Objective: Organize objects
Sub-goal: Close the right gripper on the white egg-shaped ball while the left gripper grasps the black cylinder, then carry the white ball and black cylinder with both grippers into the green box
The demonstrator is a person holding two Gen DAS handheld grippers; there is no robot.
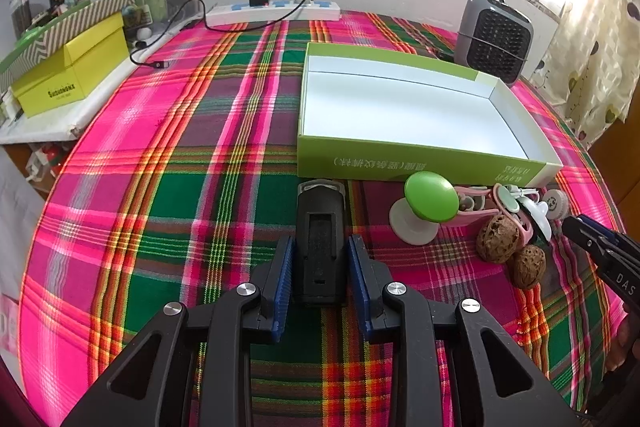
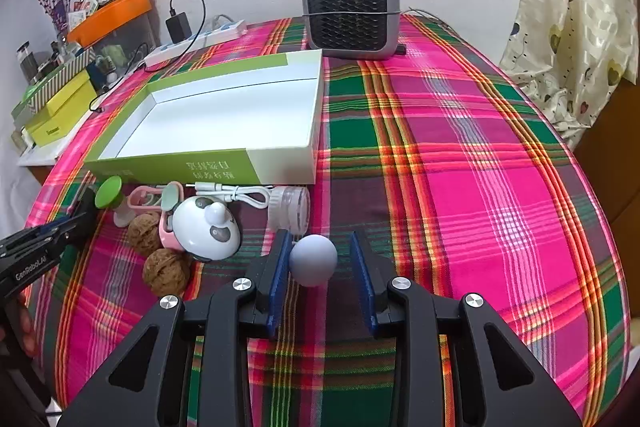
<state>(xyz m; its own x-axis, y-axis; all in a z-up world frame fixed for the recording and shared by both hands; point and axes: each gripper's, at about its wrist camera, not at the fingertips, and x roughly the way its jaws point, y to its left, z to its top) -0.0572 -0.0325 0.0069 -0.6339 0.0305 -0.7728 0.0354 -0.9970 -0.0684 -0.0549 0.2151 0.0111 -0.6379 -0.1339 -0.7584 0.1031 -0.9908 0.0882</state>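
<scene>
Ball (image 2: pixel 313 259) between right hand-held gripper (image 2: pixel 322 269) fingers

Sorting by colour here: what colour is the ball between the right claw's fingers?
The ball is pale lavender-grey, seen best in the right wrist view.

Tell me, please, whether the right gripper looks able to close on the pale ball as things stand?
Probably yes: the pale ball already lies between the open right gripper's fingers, against the left pad, with nothing between them; the clear jar lies beyond.
</scene>
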